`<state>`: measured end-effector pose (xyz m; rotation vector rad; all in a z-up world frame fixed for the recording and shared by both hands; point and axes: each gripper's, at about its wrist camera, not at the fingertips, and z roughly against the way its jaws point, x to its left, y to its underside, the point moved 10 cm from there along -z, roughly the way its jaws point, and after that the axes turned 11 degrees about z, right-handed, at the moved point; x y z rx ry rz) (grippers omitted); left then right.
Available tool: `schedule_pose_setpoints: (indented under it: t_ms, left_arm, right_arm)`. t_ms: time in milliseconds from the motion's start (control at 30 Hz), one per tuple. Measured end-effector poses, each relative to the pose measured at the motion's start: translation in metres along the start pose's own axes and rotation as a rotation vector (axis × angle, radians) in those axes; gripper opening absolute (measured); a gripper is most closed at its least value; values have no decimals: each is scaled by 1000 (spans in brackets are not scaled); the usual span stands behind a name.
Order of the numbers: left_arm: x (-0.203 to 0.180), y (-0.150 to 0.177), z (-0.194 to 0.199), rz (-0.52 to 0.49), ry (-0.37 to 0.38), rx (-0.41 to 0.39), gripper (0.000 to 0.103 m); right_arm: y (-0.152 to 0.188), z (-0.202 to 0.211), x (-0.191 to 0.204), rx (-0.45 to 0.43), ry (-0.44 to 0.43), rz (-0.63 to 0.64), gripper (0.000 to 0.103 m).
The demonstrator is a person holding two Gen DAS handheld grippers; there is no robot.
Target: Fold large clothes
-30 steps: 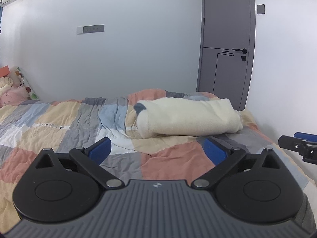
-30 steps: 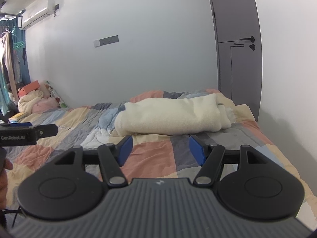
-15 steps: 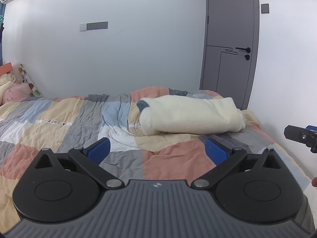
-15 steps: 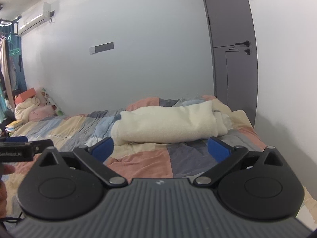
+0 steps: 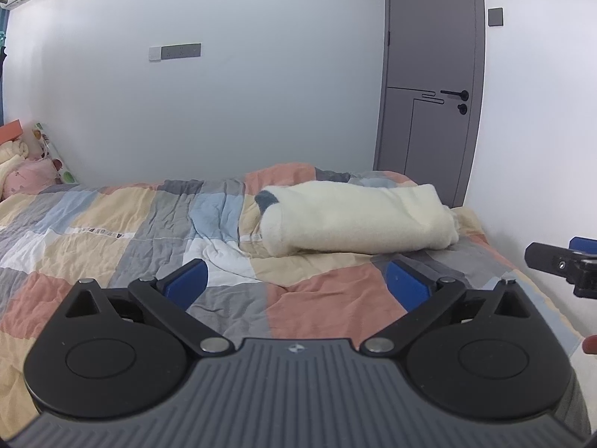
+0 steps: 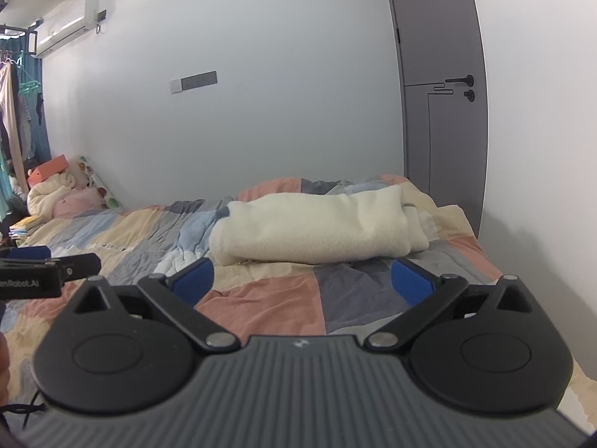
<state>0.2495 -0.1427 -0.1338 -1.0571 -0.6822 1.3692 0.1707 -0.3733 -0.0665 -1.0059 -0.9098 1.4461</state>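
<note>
Both tongs spread, empty, off the bed
My left gripper (image 5: 294,280) and right gripper (image 6: 304,278) hang back; cream fleece garment (image 5: 358,220) lies folded near the patchwork quilt's (image 5: 149,224) far corner

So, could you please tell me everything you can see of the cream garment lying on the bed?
The cream garment looks like thick fleece, already folded into a long, soft bundle lying flat across the patchwork quilt, towards the end nearest the grey door. A dark grey patch shows at its left end, and looser layers bunch at the right end. Only the quilt touches it; both tools are open and short of it.
</note>
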Motion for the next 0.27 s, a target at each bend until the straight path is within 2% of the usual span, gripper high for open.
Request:
schedule_pose_setpoints:
  t_ms: [267]
  left_arm:
    - [-3, 5, -2, -10, 0, 10, 103]
  right_arm:
    - [2, 4, 1, 5, 5, 6, 103]
